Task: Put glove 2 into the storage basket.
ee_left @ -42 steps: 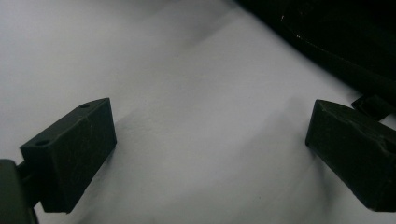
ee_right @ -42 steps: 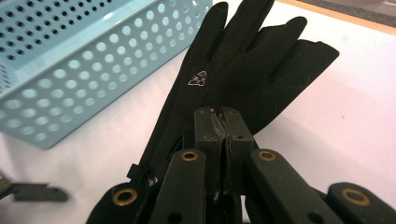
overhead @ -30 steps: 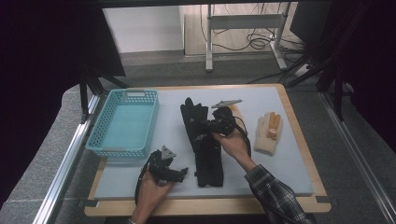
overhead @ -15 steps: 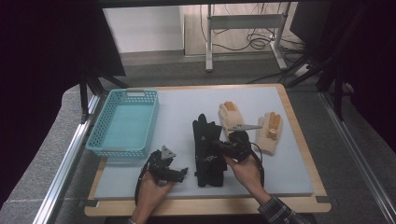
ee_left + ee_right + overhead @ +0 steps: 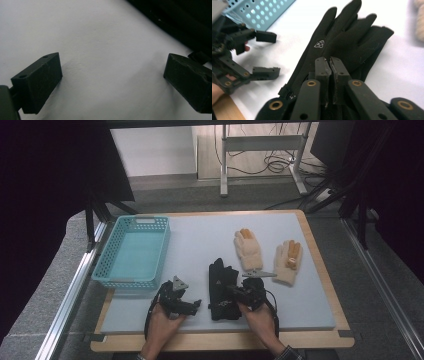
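The right gripper (image 5: 329, 65), jaws clamped together on the black gloves (image 5: 342, 42), needed a firm pinch before lifting; the left gripper (image 5: 112, 80) rested spread wide on the mat (image 5: 87, 37).

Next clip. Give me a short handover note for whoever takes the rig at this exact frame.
Left gripper: open, resting on the mat, holding nothing.
Right gripper: jaws together over the black gloves; whether fabric is pinched between them cannot be told.
Black gloves: stacked near the front edge of the mat, between the two grippers.
Cream gloves: side by side at right of the mat, clear of the grippers.
Basket: at left, nothing in it.
Done: nothing is in the basket yet.
Left: probably move the gloves into the basket, the black ones first.
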Tool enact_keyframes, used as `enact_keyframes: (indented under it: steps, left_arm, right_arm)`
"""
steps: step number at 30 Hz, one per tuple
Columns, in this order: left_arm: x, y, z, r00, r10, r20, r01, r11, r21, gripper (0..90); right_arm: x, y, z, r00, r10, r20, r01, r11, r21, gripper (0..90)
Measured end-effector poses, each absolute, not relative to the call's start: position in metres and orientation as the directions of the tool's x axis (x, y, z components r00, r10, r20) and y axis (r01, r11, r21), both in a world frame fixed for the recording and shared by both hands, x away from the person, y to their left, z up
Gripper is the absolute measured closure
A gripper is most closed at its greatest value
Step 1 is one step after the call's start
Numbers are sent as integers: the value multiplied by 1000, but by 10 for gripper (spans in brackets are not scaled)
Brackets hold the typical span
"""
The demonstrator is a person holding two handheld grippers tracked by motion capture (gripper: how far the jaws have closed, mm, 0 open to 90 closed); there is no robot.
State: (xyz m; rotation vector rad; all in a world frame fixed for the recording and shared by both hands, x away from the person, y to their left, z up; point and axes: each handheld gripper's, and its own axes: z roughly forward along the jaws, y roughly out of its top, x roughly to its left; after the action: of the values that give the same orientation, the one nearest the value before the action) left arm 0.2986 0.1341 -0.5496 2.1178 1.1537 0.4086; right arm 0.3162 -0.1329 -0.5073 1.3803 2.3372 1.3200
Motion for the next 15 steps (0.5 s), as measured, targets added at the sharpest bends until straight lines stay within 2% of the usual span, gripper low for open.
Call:
enact_keyframes:
  steps: [2, 3, 5, 6, 7, 12, 15]
  left_arm:
    - [299, 134, -550, 558, 829, -47, 615, -374, 694, 20]
    - [299, 134, -550, 558, 829, -47, 615, -374, 694, 20]
    - [299, 134, -550, 558, 829, -47, 615, -374, 694, 20]
    - [299, 134, -550, 558, 829, -47, 615, -374, 694, 20]
    - [299, 134, -550, 558, 828, -46, 615, -376, 693, 20]
    - [299, 134, -550, 558, 828, -48, 615, -374, 694, 20]
    - [299, 134, -549, 561, 827, -46, 615, -379, 691, 20]
  right_arm:
    - [315, -134, -509, -579, 758, 299, 642, 198, 741, 755]
    - [315, -136, -507, -587, 757, 285, 627, 203, 752, 681]
    - [316, -141, -502, -602, 756, 258, 603, 218, 768, 605]
    - [316, -141, -502, -602, 756, 258, 603, 218, 768, 605]
    - [318, -147, -499, -618, 751, 234, 580, 233, 781, 537]
    - [323, -164, -496, -635, 751, 182, 548, 272, 791, 461]
    - [324, -177, -498, -632, 756, 171, 544, 275, 793, 453]
